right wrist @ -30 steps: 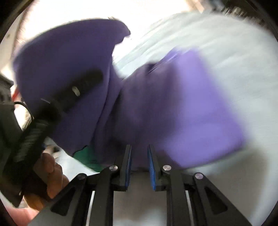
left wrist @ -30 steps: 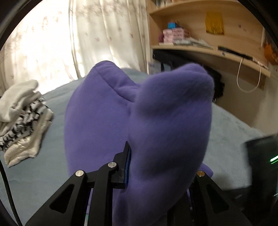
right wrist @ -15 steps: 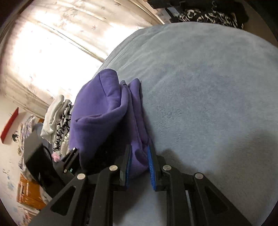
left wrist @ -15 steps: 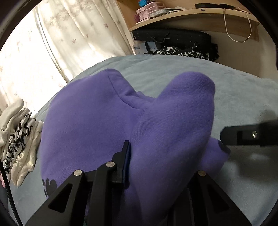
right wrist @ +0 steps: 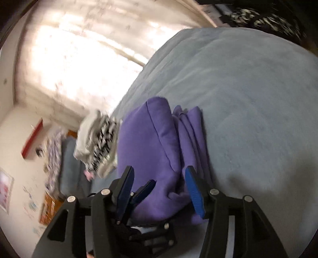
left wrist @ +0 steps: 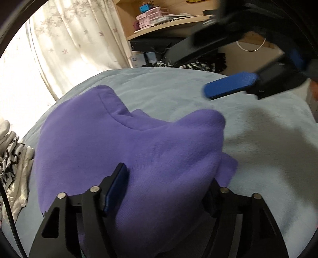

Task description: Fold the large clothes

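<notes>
Both jaws newly apart — purple garment (left wrist: 123, 150) on grey bedspread (left wrist: 258, 139)

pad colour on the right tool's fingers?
Blue pads on black fingers; clearest in the right wrist view.

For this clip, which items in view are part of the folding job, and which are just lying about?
Part of the job:
- purple sweatshirt, folded on the bed
- left hand-held gripper, jaws just opened, the sweatshirt still between them
- right hand-held gripper, jaws just opened, clear of the cloth

Lying about:
- white and striped clothes pile
- pink boxes on the shelf
- curtain
</notes>
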`<state>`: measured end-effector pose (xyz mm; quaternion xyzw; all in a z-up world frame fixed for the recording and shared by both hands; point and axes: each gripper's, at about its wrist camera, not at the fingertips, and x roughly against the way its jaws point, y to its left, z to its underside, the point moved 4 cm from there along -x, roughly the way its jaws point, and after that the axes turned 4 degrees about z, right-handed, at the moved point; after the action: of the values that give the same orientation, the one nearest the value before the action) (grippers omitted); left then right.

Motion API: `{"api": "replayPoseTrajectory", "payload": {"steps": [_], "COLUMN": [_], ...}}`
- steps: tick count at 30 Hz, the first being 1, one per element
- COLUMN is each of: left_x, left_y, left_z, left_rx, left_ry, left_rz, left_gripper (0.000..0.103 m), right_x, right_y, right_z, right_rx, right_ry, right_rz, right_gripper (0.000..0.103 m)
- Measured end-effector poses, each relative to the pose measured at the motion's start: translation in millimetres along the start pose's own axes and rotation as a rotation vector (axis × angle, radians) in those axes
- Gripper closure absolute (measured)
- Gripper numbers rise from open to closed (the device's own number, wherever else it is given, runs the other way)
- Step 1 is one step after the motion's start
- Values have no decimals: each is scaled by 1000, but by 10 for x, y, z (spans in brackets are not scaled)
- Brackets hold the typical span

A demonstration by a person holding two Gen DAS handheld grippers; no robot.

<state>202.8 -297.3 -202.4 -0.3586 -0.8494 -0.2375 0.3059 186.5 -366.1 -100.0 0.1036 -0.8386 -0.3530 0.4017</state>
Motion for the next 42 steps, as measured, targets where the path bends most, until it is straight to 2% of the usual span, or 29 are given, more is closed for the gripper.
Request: {"api": "replayPoseTrajectory", "payload": {"steps": [3,6,9,12,14,16,19,21,25,28,31,32,33,36,38,40,42], "left_x": [113,325,562,754,731,644,500,383,216,152,108,108,92,68,42,7,-105], "left_y": [23,78,275,760,1088,1417,1794,1951,2066,2044,1990,1965,1961,1891,1807,1659,1473], "left_z": [-16,-37,-66,-47,9,103,244,277,268,276,228,201,172,122,76,24,6], "left_rx": [13,71,150,280,353,436,571,635,651,654,628,621,616,594,553,489,436], "left_ry": [5,11,-17,-39,-11,45,98,115,142,157,170,175,180,185,180,186,225], "left_rz": [49,126,176,133,78,30,64,137,176,197,190,183,177,154,132,74,0], "left_gripper": [28,28,28,28,29,40,42,41,33,31,30,30,30,29,25,11,2], "right_x": [-205,-358,-374,-410,-446,-489,-591,-680,-918,-1178,-1317,-1319,-1301,-1042,-748,-627,-622], "right_y": [65,71,25,12,7,3,-2,15,15,-12,13,33,51,89,96,85,40], "right_z": [-23,-22,-7,3,0,-11,-62,-112,-233,-283,-287,-287,-288,-307,-270,-197,-100], "right_rx": [36,37,36,42,46,48,56,68,74,55,53,71,97,139,160,178,199], "right_ry": [69,121,149,168,184,199,226,239,279,327,332,312,285,177,88,56,54], "right_rz": [22,38,30,30,30,31,35,38,19,-8,-55,-52,-32,3,25,69,131], "right_gripper": [49,49,49,49,49,49,49,49,49,49,49,63,91,91,91,91,91]}}
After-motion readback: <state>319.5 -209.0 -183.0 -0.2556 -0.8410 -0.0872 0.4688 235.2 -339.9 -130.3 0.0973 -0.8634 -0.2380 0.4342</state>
